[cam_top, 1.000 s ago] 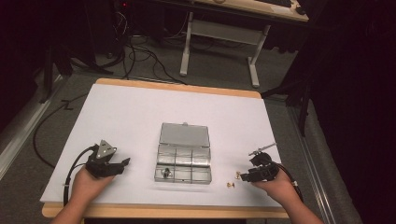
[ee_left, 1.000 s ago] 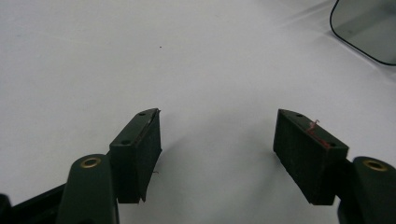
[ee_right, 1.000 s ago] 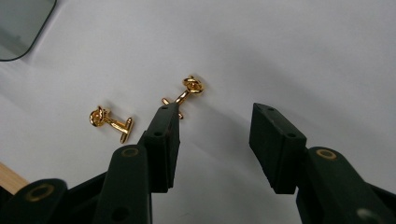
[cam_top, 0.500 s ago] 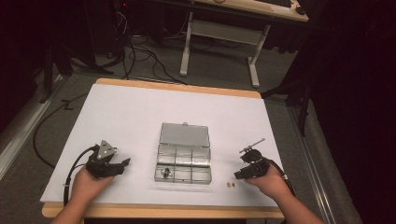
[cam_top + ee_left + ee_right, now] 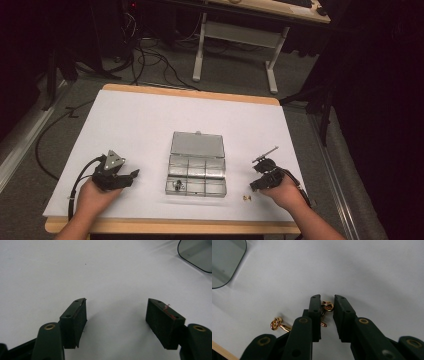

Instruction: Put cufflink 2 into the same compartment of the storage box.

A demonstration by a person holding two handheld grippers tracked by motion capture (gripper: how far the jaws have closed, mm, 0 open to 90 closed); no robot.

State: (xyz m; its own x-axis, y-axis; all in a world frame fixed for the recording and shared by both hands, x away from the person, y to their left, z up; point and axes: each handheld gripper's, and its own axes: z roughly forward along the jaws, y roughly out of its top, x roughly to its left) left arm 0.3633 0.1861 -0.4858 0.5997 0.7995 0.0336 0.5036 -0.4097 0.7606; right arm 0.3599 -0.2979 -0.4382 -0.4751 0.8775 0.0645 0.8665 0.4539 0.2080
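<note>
A small gold cufflink (image 5: 327, 306) lies on the white table between the jaws of my right gripper (image 5: 327, 300). Those jaws have just been closing and now pinch its knot head. A second gold cufflink (image 5: 277, 324) lies loose to the left of the jaws, and shows as a gold speck (image 5: 246, 198) in front of the right gripper (image 5: 253, 186) in the high view. My left gripper (image 5: 134, 175) rests at the near left of the table, open with only bare table between its pads (image 5: 77, 315).
A clear compartment box (image 5: 196, 172) with its lid (image 5: 196, 144) laid back stands at mid-table between the hands, a small dark item (image 5: 177, 186) in its front left cell. Its rounded corner (image 5: 224, 260) is close to the right gripper. The table's wooden front edge (image 5: 175, 226) runs just behind both hands.
The right hand has slid left and slightly toward the table's front edge, to the cufflinks, and its jaws have closed. The left hand and the box have not moved.
</note>
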